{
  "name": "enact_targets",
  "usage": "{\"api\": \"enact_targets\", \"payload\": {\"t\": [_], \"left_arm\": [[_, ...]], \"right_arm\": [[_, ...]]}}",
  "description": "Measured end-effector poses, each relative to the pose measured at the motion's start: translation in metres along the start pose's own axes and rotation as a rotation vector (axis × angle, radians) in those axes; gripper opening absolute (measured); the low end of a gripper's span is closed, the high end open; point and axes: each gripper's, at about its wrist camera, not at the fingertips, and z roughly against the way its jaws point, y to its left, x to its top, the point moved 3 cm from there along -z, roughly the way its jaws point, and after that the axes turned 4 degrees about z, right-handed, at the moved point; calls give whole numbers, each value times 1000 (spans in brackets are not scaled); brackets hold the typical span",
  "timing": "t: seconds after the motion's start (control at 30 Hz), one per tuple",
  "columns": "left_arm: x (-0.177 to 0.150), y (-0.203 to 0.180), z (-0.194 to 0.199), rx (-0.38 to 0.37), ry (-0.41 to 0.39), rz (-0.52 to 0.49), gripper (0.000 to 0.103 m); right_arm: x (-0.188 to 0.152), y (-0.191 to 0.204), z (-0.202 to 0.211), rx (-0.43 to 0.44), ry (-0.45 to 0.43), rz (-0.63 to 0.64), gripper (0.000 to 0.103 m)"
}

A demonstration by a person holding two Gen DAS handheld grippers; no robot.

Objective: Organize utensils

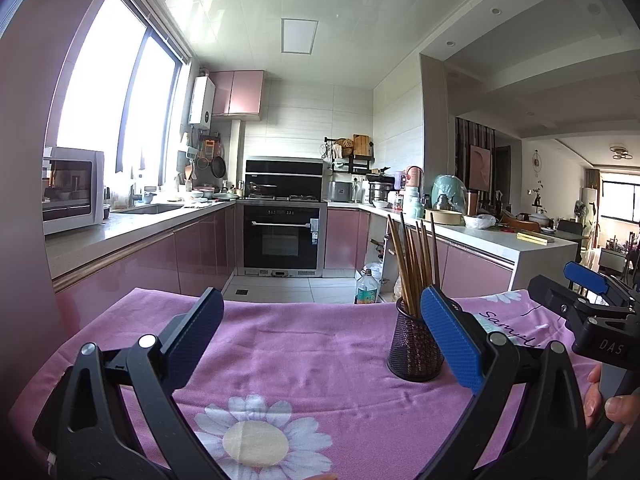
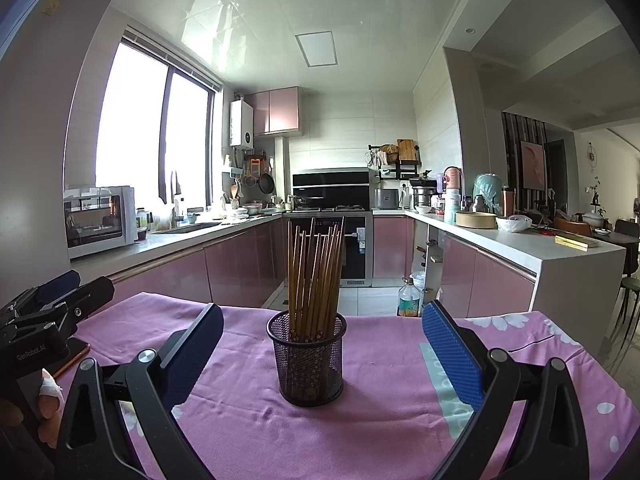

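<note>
A black mesh cup (image 2: pixel 307 360) stands upright on a pink flowered cloth (image 2: pixel 384 420) and holds several brown wooden chopsticks (image 2: pixel 316 276). My right gripper (image 2: pixel 322 332) is open and empty, its jaws either side of the cup and a little short of it. In the left wrist view the same cup (image 1: pixel 414 348) and chopsticks (image 1: pixel 412 256) stand just behind my left gripper's right finger. My left gripper (image 1: pixel 320 320) is open and empty over the cloth (image 1: pixel 300 352). The right gripper's body (image 1: pixel 592 312) shows at the right edge there; the left gripper's body (image 2: pixel 44 316) shows at the left edge of the right wrist view.
The cloth-covered table ends at a far edge (image 2: pixel 360 316). Beyond it is a kitchen floor with a plastic bottle (image 2: pixel 409 298), an oven (image 2: pixel 352 240), pink cabinets and a cluttered white counter (image 2: pixel 520 240) to the right. A phone-like object (image 2: pixel 74 354) lies at the table's left.
</note>
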Motion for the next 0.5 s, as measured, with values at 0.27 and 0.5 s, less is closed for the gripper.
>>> {"api": "enact_targets", "payload": {"t": [0.27, 0.5], "left_arm": [[0, 0, 0, -2, 0, -2, 97], [0, 0, 0, -1, 0, -1, 97]], "right_arm": [[0, 0, -1, 2, -1, -1, 96], [0, -1, -1, 1, -3, -1, 96]]}}
